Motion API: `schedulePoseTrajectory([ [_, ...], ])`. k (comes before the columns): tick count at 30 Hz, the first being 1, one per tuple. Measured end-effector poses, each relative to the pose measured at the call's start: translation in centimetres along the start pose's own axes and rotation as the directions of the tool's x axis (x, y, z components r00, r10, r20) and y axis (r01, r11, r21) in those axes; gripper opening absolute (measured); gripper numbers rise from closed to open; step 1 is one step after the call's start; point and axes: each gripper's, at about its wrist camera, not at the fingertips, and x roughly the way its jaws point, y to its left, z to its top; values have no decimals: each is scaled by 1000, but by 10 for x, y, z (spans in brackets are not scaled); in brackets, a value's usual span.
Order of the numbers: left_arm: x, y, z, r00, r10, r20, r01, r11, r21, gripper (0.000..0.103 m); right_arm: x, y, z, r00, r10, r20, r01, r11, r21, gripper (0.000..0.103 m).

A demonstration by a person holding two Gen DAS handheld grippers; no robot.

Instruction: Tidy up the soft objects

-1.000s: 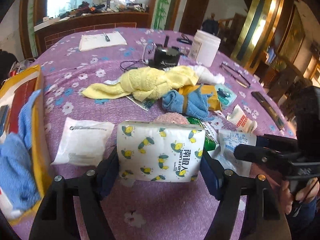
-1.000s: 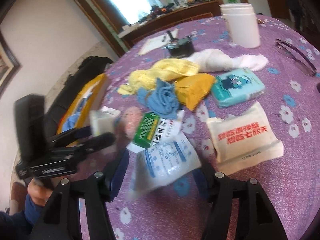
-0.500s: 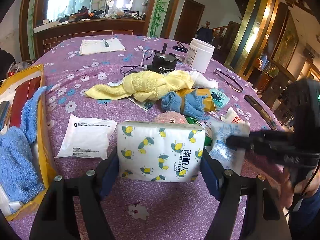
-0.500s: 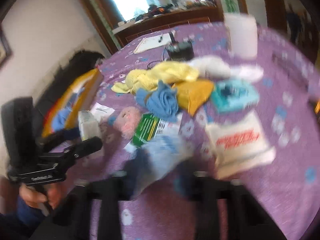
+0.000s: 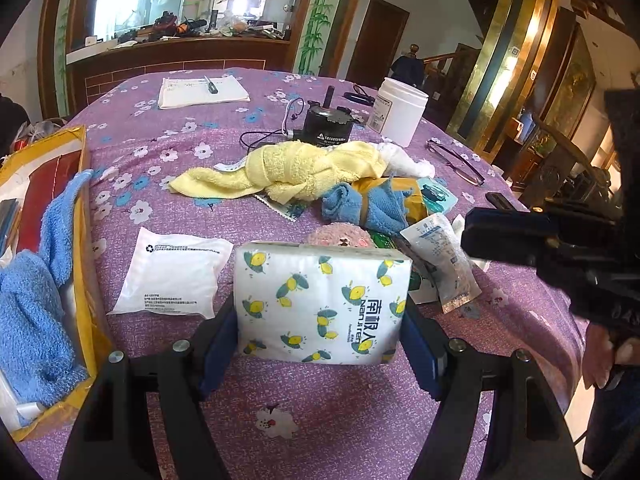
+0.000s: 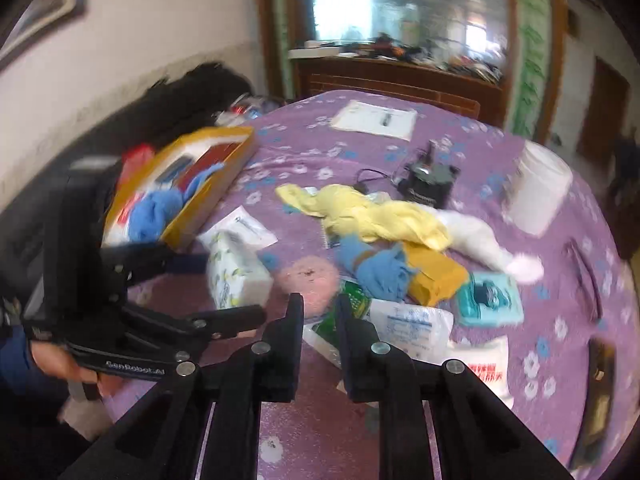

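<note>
A round counter [image 5: 320,420] draped in purple floral cloth carried a jumble of soft things. At its near edge, the left gripper [image 5: 320,320] clasped a white tissue pack [image 5: 320,304] printed with yellow lemons, one blue pad pressed against each short side, the pack standing upright on the cloth.

Taking that tissue pack as the landmark: just to its left lay a flat white plastic pouch [image 5: 172,276]. Farther left, at the counter's edge, sat an open yellow box [image 5: 86,280] with a blue towel [image 5: 36,312] draped inside. Directly behind the pack peeked a pink fluffy item [image 5: 336,236]. Beyond that lay a crumpled blue cloth [image 5: 368,206] against an orange packet [image 5: 404,190], and a long yellow towel [image 5: 292,168] stretched farther back. Well behind stood a white plastic jar [image 5: 400,114].

To the pack's right, the right gripper [image 6: 318,312] had its jaws clenched on a clear-and-white printed sachet [image 5: 444,256], which hung tilted from the fingers above the cloth. In the right wrist view, blurred by motion, the sachet was hard to make out between the narrow jaws. A person's hand [image 5: 604,354] held that gripper's handle at the far right.
</note>
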Motion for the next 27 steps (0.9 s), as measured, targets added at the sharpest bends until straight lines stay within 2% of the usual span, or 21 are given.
schedulePoseTrajectory([
  [1,0,0,0,1000,1,-1,-1,1000,-1,74,-2,-6,-1,999,-37,12,37,999,18,26],
  [3,0,0,0,1000,-1,-3,1,1000,0,74,-8,-23,-4,994,-105,24,103,992,76,59],
  [5,1,-1,-1,1000,0,-5,0,1000,4,74,-10,-38,-12,997,-73,7,71,987,143,66],
  [7,1,-3,-1,1000,1,-5,-1,1000,11,74,-4,-42,-19,999,-40,-36,45,985,167,66],
  [12,1,-3,-1,1000,4,0,-4,1000,14,74,17,-51,-33,994,-41,-101,63,972,226,66],
  [16,0,-3,-1,1000,1,-1,-1,1000,12,74,34,-57,-34,990,-61,-130,92,964,251,66],
  [18,1,-3,-1,1000,-1,-2,1,1000,13,74,42,-55,-34,988,-46,-149,82,965,250,66],
  [20,1,-3,-1,1000,1,-2,-1,1000,15,74,52,-47,-36,981,-85,-177,121,972,201,66],
  [22,1,-3,-1,1000,-1,-4,1,1000,15,74,54,-36,-36,975,-148,-165,172,975,138,65],
  [24,1,-3,-1,1000,1,-5,-1,1000,14,74,50,-37,-36,979,-142,-147,164,975,148,42],
  [27,0,-4,-1,1000,0,-3,0,1000,15,74,45,-42,-36,981,-138,-136,159,974,159,35],
])
